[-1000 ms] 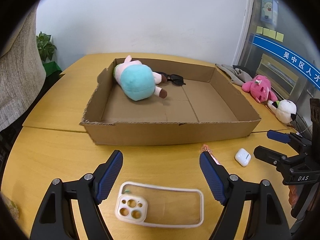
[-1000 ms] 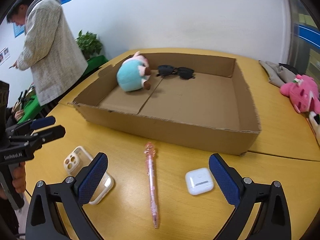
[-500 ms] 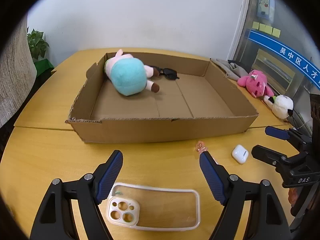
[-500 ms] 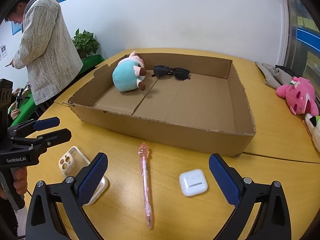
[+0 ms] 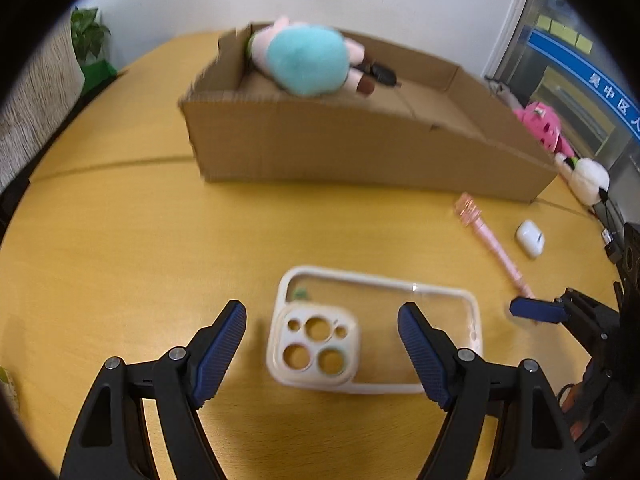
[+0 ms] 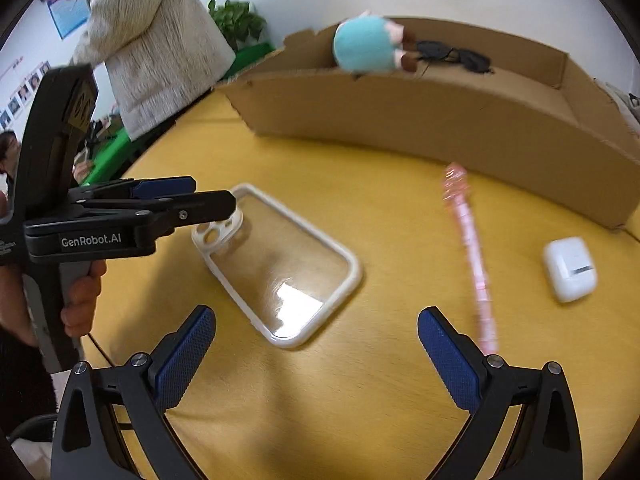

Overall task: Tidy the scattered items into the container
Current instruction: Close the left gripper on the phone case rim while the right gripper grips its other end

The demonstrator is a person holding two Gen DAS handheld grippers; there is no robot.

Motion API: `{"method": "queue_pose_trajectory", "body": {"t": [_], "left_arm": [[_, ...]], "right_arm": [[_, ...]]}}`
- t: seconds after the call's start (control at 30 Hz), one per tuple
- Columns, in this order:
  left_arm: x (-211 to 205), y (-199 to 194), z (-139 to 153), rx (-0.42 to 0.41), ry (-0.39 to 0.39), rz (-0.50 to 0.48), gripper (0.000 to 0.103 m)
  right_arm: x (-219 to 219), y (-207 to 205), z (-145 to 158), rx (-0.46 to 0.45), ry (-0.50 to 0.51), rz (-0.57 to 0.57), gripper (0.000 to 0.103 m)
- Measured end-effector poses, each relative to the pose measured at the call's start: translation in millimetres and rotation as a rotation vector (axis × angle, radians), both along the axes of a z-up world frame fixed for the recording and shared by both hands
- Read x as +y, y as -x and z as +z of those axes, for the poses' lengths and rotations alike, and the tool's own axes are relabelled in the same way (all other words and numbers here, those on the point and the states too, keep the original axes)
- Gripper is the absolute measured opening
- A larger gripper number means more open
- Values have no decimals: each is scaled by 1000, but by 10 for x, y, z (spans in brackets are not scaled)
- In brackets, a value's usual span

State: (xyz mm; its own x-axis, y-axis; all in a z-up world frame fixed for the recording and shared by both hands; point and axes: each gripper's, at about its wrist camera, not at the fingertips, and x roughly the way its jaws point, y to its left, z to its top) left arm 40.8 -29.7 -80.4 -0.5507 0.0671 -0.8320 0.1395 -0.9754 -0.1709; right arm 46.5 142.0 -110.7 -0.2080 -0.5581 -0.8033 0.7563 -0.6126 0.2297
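Observation:
A clear phone case with a white rim lies on the yellow table; it also shows in the right wrist view. My left gripper is open, low over the case's camera end, fingers either side. My right gripper is open, just short of the case's other end. A pink pen and a white earbud case lie to the right. The cardboard box behind holds a teal plush and black sunglasses.
A pink plush and a white plush lie right of the box. A person in a grey sweater stands at the table's left edge by a potted plant. The left gripper's body reaches in from the left.
Both grippers have dropped lower and moved in toward the phone case. The left gripper now straddles its camera end. Both stay open.

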Motion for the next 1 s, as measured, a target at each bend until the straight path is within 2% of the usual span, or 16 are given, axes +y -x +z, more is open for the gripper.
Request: {"method": "queue_pose_trajectory", "body": {"t": [0.1,0.27,0.3,0.37,0.5,0.57,0.63,0.7,0.73,0.87,1.0], "left_arm": [[-27,1,-120,-27,-33,-18,57],[1,-30,-130,-29,-42,-67,54],[20,-50,-131,-33,-48,-87,50],[50,-78,-129,-40,-64,-119,50],[148,-168,-102,-36,-40,-240,51],[202,-190,-51,-26,9,-311,52],[262,-199,33,-3,113,-391,68],[287,-172,65,4,147,-466,77],[310,-147,60,-5,158,-511,77],[449,-168,-36,-33,243,-704,78],[466,-172,-45,-10,229,-773,78]], "right_arm": [[-91,-30,-100,9,-24,24,103],[-202,-112,-142,87,-58,100,102],[-211,-119,-149,106,-66,114,100],[-181,-136,-159,138,-75,147,95],[-149,-222,-179,174,-80,315,92],[-139,-287,-178,199,-97,410,93],[-151,-337,-172,233,-127,514,95],[-173,-382,-175,260,-162,632,95],[-182,-387,-173,273,-171,675,95],[-217,-319,-178,232,-191,752,91],[-178,-264,-176,199,-201,797,85]]}}
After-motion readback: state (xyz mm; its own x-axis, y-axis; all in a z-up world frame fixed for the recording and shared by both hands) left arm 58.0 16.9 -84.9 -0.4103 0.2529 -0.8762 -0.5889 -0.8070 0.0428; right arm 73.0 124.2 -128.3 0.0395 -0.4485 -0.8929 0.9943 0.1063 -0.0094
